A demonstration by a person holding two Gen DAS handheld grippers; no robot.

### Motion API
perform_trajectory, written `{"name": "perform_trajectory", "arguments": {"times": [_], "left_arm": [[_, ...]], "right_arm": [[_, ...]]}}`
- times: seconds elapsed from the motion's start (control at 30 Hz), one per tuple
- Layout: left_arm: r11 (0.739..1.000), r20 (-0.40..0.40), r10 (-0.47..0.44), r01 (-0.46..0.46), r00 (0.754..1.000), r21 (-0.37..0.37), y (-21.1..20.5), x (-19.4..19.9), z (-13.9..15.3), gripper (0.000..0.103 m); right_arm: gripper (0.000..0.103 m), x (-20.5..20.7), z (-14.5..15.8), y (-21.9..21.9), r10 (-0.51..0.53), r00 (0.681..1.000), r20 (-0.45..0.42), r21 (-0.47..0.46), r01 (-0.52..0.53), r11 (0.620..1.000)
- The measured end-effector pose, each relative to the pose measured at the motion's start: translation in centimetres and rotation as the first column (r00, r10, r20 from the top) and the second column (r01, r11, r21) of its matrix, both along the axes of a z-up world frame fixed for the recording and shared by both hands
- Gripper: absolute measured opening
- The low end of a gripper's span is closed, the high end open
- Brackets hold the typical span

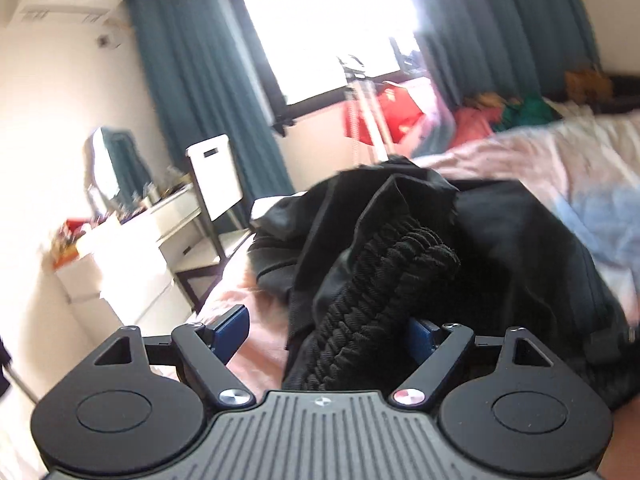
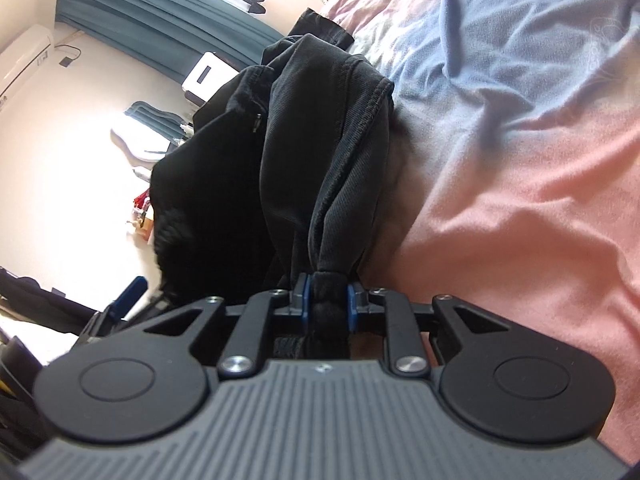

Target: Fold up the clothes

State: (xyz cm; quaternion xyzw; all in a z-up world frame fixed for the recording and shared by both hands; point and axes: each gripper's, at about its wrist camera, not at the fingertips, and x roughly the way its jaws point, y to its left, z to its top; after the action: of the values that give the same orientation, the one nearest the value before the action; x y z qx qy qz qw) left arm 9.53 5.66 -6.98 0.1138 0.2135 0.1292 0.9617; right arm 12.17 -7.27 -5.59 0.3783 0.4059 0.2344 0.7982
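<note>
Basically early stage: black garment (image 2: 320,140) bunched on bed (image 2: 520,160), no clean fold visible yet. R gripper (image 2: 326,300) clamped on pinched fabric edge. L gripper (image 1: 332,328) jaws wide apart, ribbed waistband (image 1: 384,280) between them, not gripped. Spreading + folding left, imo.

Left wrist view: mounted behind the left gripper (image 1: 324,336), looking forward along its fingers and slightly downward, very close to the black garment (image 1: 400,248), beyond it the bed (image 1: 540,152), the window (image 1: 320,28), teal curtains (image 1: 192,100) and a white dresser (image 1: 132,248)

Right wrist view: mounted behind the right gripper (image 2: 326,304), rolled sideways, aimed low along the bed (image 2: 520,160), pressed close to the same black garment (image 2: 312,140)

Shared by both: garment, pink-and-blue bedding, curtains (image 2: 160,4), white chair (image 1: 216,168) (image 2: 208,72); left gripper's blue fingertip (image 2: 130,292) at the right view's lower left
</note>
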Motion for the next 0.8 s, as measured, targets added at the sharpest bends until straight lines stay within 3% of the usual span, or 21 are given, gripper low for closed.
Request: {"name": "perform_trajectory", "arguments": {"times": [0.07,0.1,0.17,0.3,0.4,0.6,0.8], "left_arm": [[0.976,0.037,0.139,-0.131,0.99,-0.176,3.4,-0.4,1.2,0.083],[0.946,0.044,0.208,-0.19,0.977,-0.262,5.1,-0.6,1.8,0.083],[0.883,-0.034,0.278,-0.27,0.96,-0.383,8.4,-0.5,1.9,0.084],[0.79,-0.13,0.312,-0.333,0.941,-0.515,12.0,-1.9,1.4,0.08],[0.782,-0.144,0.241,-0.28,0.96,-0.558,12.3,-4.2,1.7,0.081],[0.863,-0.148,0.136,-0.19,0.98,-0.469,8.9,-6.0,1.7,0.084],[0.941,-0.144,-0.009,-0.04,0.99,-0.335,4.5,-6.5,1.4,0.098]], "right_arm": [[0.021,0.0,-0.1,0.2,0.001,1.0,0.004,-0.014,0.0,1.0],[0.022,0.0,-0.2,0.3,0.0,1.0,0.004,-0.019,0.0,1.0],[0.023,0.0,-0.4,0.3,-0.007,1.0,-0.002,-0.017,0.007,1.0],[0.026,0.2,-1.2,0.1,-0.02,1.0,-0.012,0.004,0.02,1.0],[0.029,0.3,-1.5,-0.2,-0.024,1.0,-0.014,0.02,0.024,1.0],[0.03,0.1,-1.3,0.0,-0.02,1.0,0.004,-0.007,0.02,1.0],[0.03,0.1,-1.3,-0.1,-0.027,1.0,-0.004,-0.004,0.027,1.0]]}}
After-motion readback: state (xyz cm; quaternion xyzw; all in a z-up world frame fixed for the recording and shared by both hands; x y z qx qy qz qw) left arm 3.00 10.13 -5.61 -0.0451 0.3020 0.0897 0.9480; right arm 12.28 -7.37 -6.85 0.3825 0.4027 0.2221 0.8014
